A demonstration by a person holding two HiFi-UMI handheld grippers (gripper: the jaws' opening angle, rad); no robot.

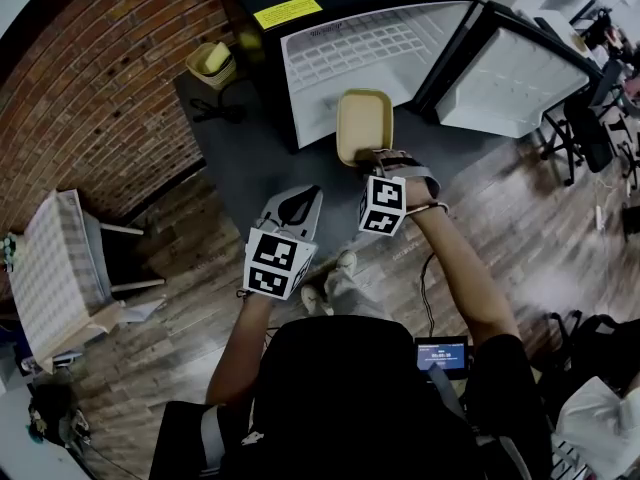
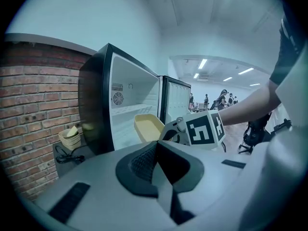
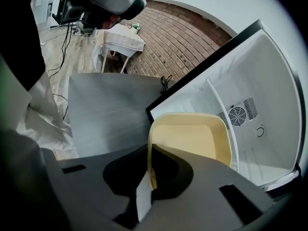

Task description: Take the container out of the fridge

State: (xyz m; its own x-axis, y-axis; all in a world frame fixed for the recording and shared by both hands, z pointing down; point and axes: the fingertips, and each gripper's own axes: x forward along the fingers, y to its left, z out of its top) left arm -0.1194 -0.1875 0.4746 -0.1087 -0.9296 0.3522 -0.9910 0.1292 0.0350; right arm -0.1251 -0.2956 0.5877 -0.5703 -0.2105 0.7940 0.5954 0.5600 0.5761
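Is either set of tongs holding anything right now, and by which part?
The right tongs grip the yellow container by its near rim. The left tongs are shut, holding nothing.

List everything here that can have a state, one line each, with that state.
fridge: open, shelves bare.
fridge door: swung wide open.
container: empty, no lid, held in the air by its rim at the fridge's front.
right hand-held gripper: shut on the container's rim.
left hand-held gripper: shut, holding nothing.
bowls: stacked beside the fridge.
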